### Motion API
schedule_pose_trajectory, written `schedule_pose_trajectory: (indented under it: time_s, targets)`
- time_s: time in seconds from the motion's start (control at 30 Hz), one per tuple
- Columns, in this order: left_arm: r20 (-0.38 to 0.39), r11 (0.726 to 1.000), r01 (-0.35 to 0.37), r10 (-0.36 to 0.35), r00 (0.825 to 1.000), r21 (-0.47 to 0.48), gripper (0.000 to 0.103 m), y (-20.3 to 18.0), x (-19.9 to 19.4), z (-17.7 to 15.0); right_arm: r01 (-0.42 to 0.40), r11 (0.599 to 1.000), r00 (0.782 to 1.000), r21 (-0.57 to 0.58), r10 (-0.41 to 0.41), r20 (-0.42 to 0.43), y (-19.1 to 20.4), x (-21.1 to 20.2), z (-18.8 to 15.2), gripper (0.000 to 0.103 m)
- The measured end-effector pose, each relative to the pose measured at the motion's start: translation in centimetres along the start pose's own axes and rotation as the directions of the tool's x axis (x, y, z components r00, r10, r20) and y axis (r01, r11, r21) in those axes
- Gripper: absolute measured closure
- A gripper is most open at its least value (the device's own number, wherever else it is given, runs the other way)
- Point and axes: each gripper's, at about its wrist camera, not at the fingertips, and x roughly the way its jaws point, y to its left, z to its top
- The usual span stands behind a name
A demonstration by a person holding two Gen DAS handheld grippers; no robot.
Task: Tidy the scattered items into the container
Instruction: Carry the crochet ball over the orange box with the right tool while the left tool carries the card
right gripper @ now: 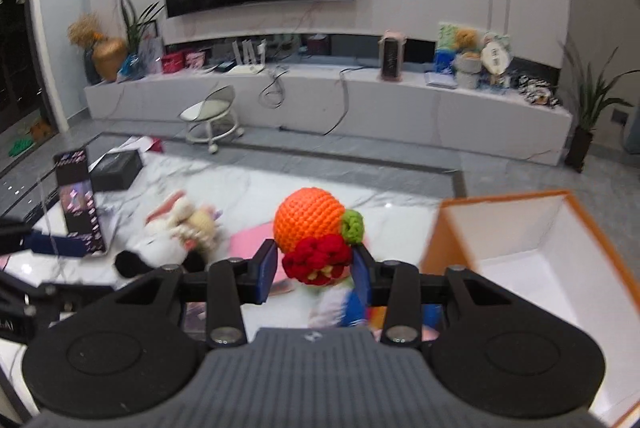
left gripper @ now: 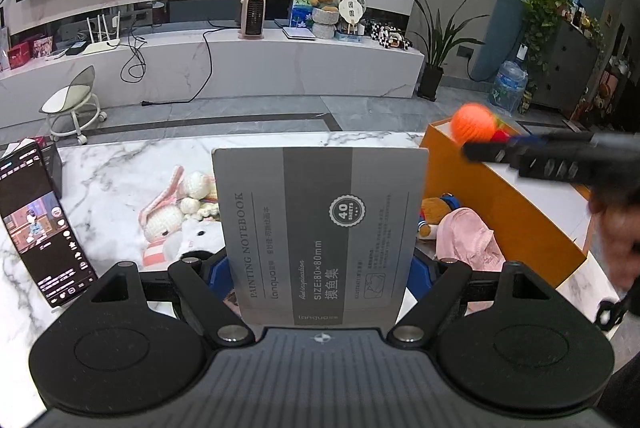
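Where the notebook (left gripper: 320, 236) stands up in the left gripper (left gripper: 320, 268), hides most of both blue fingers (left gripper: 222, 272) and part of the toys behind. Pinched at its lower edge, upright, gray back cover facing the camera. Behind it on the marble table (left gripper: 120, 164): a knit bunny (left gripper: 168, 212) to the left, a small bear (left gripper: 434, 214) and pink cloth (left gripper: 468, 240) to the right, all half covered. Phone (left gripper: 40, 224) leaning at far left, cut off by the frame edge. Orange box (left gripper: 500, 196) at right, its far side cut off.

Blurry in the right view, so hard to make out the stuff under the right gripper (right gripper: 314, 268): something pink, white and blue, cannot tell what. Closed on a knit orange ball (right gripper: 308, 224) with a green leaf (right gripper: 352, 226) and a red flower (right gripper: 318, 260); flower sitting between the blue fingers (right gripper: 266, 270), ball poking out past the tips. Box (right gripper: 520, 260) open, white inside, just right of the gripper. Seen from the left view, ball (left gripper: 474, 122) held high at the box's near corner.
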Motion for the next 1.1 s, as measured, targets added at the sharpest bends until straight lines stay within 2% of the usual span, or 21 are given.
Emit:
schedule_pose_trajectory:
  time_s: [0.1, 0.2, 0.53, 0.83, 1.1]
  targets:
    - [-0.007, 1.000, -0.004, 0.004, 1.000, 0.014, 0.008, -1.0, 0.7, 0.2, 0.039, 0.999, 0.999, 0.030, -0.039, 0.016, -2.6, -0.2, 0.4, 0.060]
    - [-0.023, 1.000, -0.001, 0.002, 1.000, 0.027, 0.008, -2.1, 1.9, 0.5, 0.110, 0.991, 0.991, 0.081, -0.115, 0.063, -5.6, -0.3, 0.1, 0.060]
    - [-0.018, 0.999, 0.003, -0.002, 1.000, 0.053, 0.008, -5.4, 3.6, 2.1, 0.119, 0.974, 0.987, 0.195, -0.137, 0.080, -11.9, -0.1, -1.2, 0.060]
    - [-0.021, 0.998, -0.026, 0.027, 0.999, 0.056, 0.008, -6.8, 3.6, 3.6, 0.115, 0.969, 0.987, 0.217, -0.136, 0.085, -13.9, -0.8, -1.7, 0.060]
    - [0.024, 0.996, -0.028, 0.026, 0.999, 0.079, 0.008, -9.4, 3.0, 6.9, 0.137, 0.968, 0.984, 0.209, -0.157, 0.086, -15.7, -2.7, -1.6, 0.060]
